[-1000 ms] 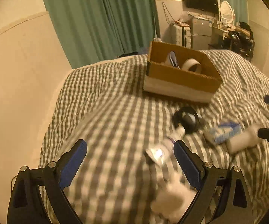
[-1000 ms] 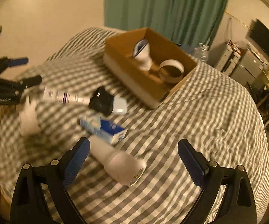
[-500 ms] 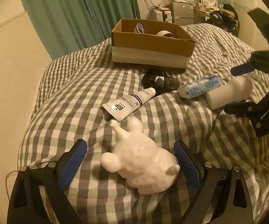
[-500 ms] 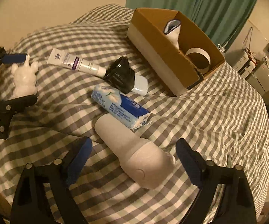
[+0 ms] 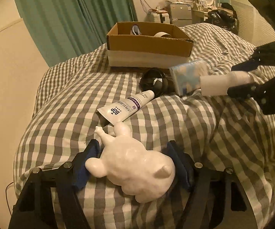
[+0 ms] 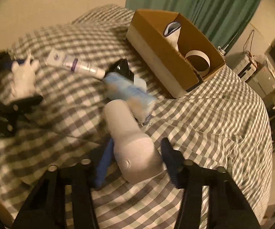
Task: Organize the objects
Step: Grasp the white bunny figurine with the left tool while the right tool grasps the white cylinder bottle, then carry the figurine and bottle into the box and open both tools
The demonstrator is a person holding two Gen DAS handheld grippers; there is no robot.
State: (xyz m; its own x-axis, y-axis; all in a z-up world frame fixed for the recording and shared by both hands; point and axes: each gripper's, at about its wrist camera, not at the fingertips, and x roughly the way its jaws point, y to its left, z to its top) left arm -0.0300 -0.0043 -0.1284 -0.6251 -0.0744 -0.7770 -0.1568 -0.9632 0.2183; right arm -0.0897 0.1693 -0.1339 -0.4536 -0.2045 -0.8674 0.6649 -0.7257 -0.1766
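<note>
My left gripper (image 5: 135, 152) is shut on a white animal figurine (image 5: 135, 169) lying on the checked bedcover; it also shows in the right wrist view (image 6: 23, 80). My right gripper (image 6: 137, 150) is shut on a white cylindrical device (image 6: 131, 137), seen in the left wrist view (image 5: 219, 84) too. A white tube (image 5: 126, 107), a black object (image 5: 154, 82) and a blue-white pack (image 5: 188, 76) lie between them. A cardboard box (image 5: 148, 47) stands behind, holding a tape roll (image 6: 197, 61) and a white-blue item (image 6: 172, 34).
The checked bedcover (image 5: 70, 99) slopes off at the left toward a cream wall. Green curtains (image 5: 76, 15) hang behind the box. Furniture and clutter (image 5: 187, 13) stand at the far right of the room.
Both grippers have moved in and closed: the left on the white figurine, the right on the white cylindrical device. The blue-white pack looks blurred and shifted.
</note>
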